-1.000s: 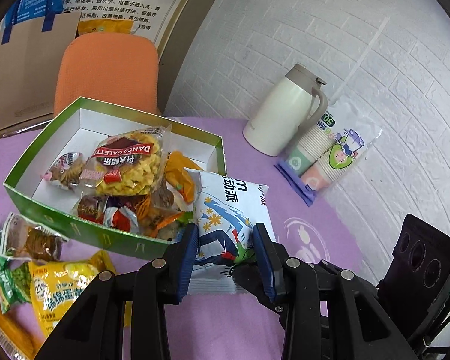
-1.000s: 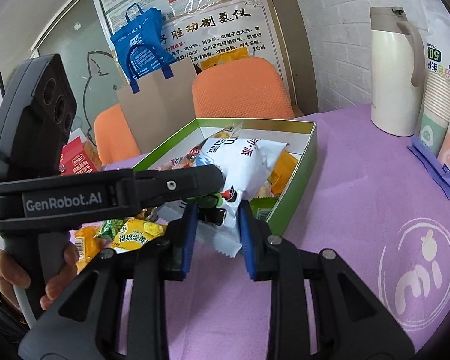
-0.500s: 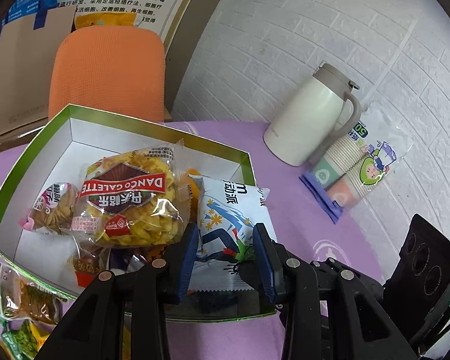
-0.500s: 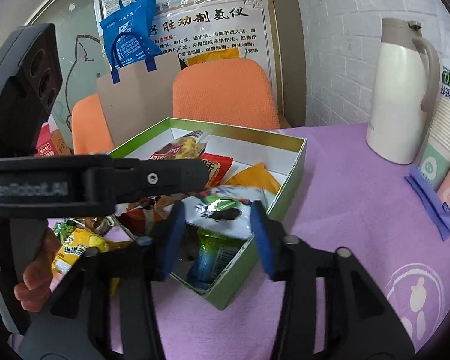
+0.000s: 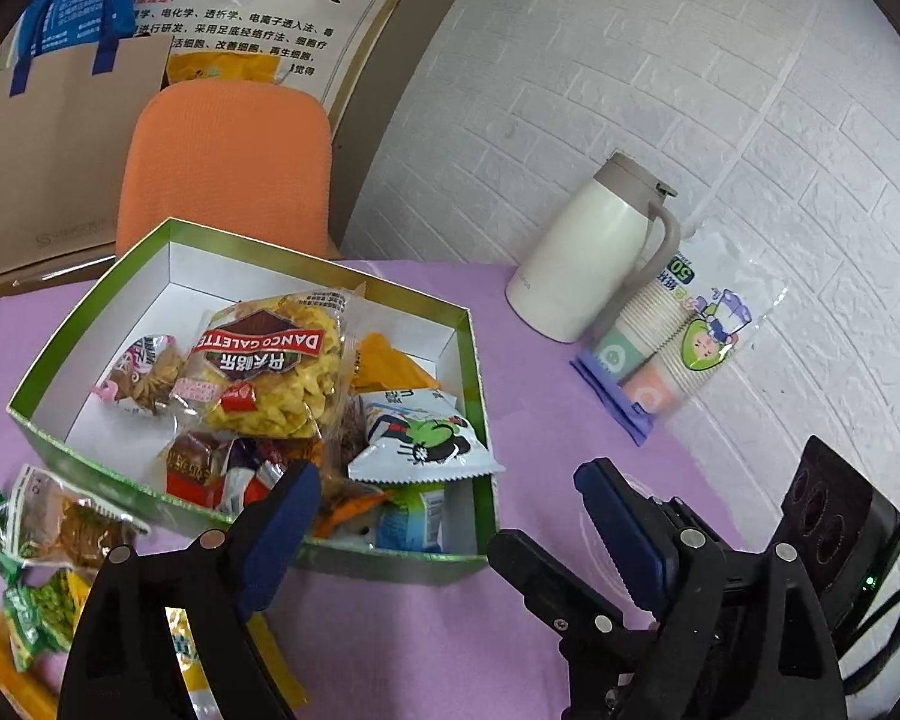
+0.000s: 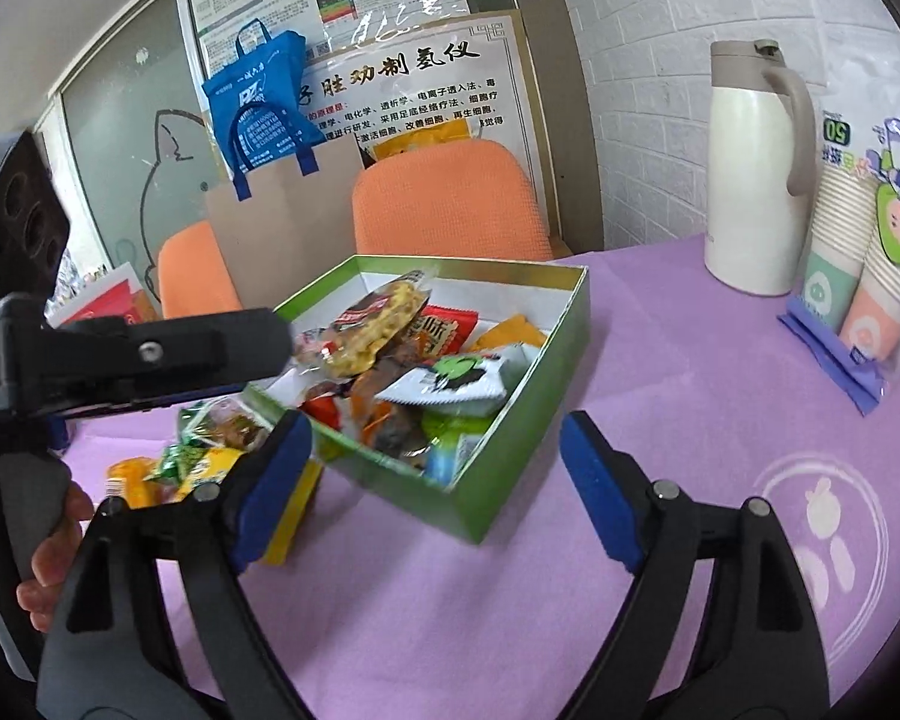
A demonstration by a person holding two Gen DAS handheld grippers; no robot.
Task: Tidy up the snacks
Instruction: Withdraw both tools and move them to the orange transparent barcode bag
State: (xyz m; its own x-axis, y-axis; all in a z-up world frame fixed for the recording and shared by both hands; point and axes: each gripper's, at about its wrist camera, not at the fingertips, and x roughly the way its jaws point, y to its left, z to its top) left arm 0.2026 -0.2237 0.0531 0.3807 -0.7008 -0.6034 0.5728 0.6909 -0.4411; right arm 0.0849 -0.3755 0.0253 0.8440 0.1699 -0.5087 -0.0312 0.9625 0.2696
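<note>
- Beyond and to the right of both tongs: a white thermos jug (image 5: 594, 264) stands upright on the purple tablecloth (image 5: 540, 420), with a sleeve of paper cups (image 5: 672, 354) lying just beside it, against the white brick wall.
- Behind the box: an orange chair (image 5: 228, 168), a brown paper bag (image 6: 282, 240) and a blue tote (image 6: 258, 102).
- Left tongs (image 5: 444, 516): jaws spread wide, holding nothing. They hang just short of the near wall of the green box (image 5: 471, 360), their left pad over that wall's edge.
- Right tongs (image 6: 435, 486): jaws likewise wide apart and empty, low over the cloth before the box's near corner. The black body of the other tool crosses the left of this view and hides part of the box.
- The white snack packet (image 5: 423, 438) with the green cartoon figure lies inside the box at its near right corner, on top of other wrappers, ahead of and between the left tongs' pads, touching neither.
- Beside it in the box: a large Danco Galette packet (image 5: 270, 360); what lies beneath is too jumbled to itemise.
- Loose snacks (image 5: 48, 546) lie on the cloth outside the box, left of the left tongs.
</note>
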